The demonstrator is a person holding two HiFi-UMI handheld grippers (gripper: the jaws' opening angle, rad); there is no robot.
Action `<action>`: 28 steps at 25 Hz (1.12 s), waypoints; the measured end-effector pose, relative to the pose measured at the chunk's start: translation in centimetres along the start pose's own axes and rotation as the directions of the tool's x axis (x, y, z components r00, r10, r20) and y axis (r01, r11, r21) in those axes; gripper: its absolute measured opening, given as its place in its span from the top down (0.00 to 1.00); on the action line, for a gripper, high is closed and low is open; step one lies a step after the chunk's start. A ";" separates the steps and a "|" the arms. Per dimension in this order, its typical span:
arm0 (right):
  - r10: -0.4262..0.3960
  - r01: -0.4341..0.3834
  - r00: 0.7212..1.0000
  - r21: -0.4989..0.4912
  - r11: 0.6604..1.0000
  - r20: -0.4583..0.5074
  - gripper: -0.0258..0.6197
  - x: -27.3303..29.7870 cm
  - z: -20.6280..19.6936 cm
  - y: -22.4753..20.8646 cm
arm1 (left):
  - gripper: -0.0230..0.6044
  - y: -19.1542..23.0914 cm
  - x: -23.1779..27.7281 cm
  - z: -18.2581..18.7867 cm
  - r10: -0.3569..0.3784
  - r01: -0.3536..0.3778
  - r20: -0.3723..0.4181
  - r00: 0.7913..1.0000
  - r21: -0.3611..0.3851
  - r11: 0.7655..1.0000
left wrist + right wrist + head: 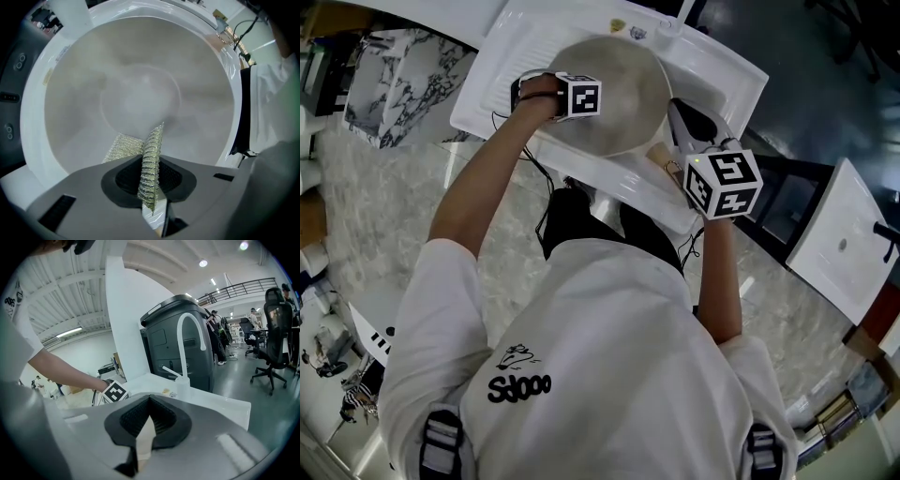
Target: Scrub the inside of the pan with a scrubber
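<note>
Right gripper (149,404): we found it at the centre right of the head view, its jaws clenched on the pale beige pan handle (143,437).
Left gripper (151,161): it sat at the upper middle of the head view, over the pan, clamped on a silvery-gold woven mesh scrubber (151,145).
Scrubber: it stood edge-on between the jaws, with one flap spreading to the left. We could not tell whether its tip touched the pan's inner wall.
Pan: the round pale grey pan (628,112) filled most of the left gripper view and lay in the sink.
Sink: the white moulded sink (502,89) ringed the pan with its rim.
Tap: a white arched tap (190,341) rose at the sink's far edge, at the centre of the right gripper view.
Beyond: we saw a dark grey cabinet (164,341) behind the tap and a black office chair (276,333) at the right edge.
</note>
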State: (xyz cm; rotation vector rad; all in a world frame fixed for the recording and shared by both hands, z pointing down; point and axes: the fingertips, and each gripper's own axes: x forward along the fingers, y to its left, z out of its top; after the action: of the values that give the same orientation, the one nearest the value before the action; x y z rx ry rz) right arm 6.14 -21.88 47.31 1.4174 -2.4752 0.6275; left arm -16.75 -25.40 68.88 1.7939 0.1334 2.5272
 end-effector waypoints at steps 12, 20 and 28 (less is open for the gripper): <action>0.014 -0.013 1.000 0.019 1.000 -0.017 0.95 0.4 -0.6 -0.8 | 0.86 -5.4 -0.1 1.9 -0.399 0.399 0.075 0.914 0.009 0.917; 0.013 -0.011 0.999 0.066 0.998 -0.031 0.95 0.8 -1.5 -1.4 | 0.85 -9.5 -1.8 3.5 -0.568 0.556 0.138 0.811 0.116 0.823; 0.009 -0.005 0.999 0.078 0.997 -0.046 0.95 0.8 -2.0 -1.9 | 0.85 -11.2 -3.3 5.5 -0.679 0.662 0.247 0.691 0.162 0.732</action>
State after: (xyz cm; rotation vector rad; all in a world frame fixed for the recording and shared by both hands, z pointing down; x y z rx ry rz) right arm 7.30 -22.43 49.85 1.4052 -2.4460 0.7578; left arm -10.69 -14.27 66.50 1.6837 0.7205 1.7357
